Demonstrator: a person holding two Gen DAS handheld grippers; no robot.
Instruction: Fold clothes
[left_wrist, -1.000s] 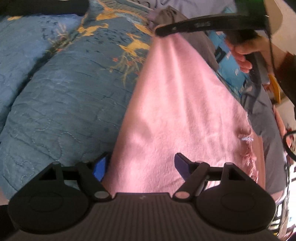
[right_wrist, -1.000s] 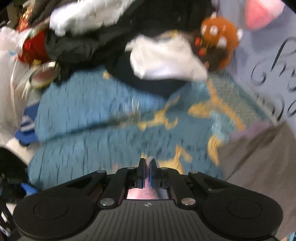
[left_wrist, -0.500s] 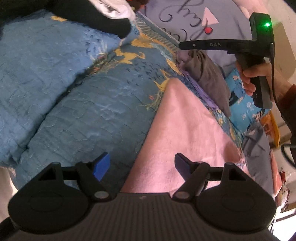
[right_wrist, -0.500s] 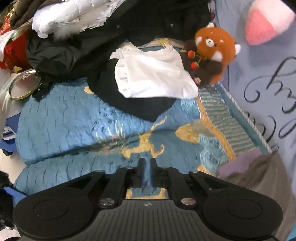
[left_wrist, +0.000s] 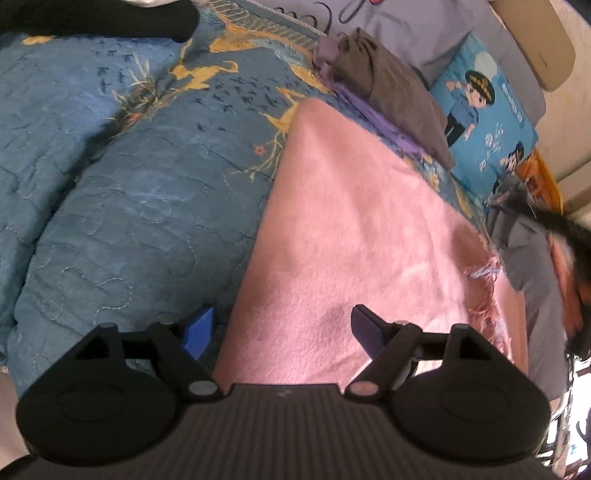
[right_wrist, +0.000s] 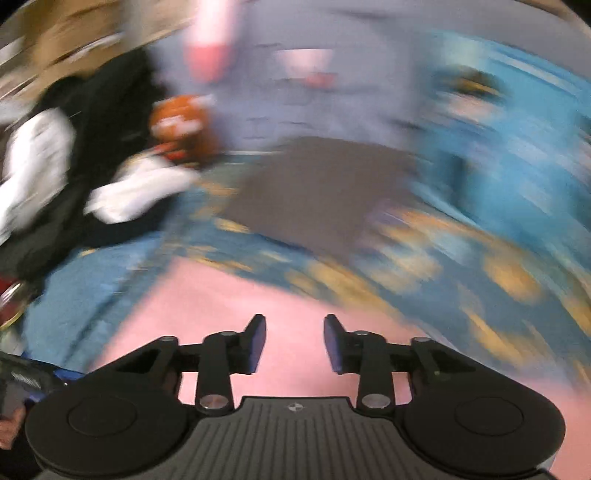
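Ahead of the left tool (left_wrist: 282, 326), whose fingers stood wide apart with nothing between them, the pink cloth (left_wrist: 362, 229) lay flat on the bed and left the way forward free. To its left the blue quilt (left_wrist: 122, 192) bulged into a soft ridge. Ahead and to the right, a folded grey garment (left_wrist: 395, 92) and a blue cartoon cushion (left_wrist: 484, 125) closed off the far side.

The right tool (right_wrist: 294, 341), jaws opening with nothing between them, had flat pink cloth just ahead. Beyond that lay the grey garment (right_wrist: 317, 192); far left, a blurred heap of black and white clothes (right_wrist: 74, 173) blocked the way.
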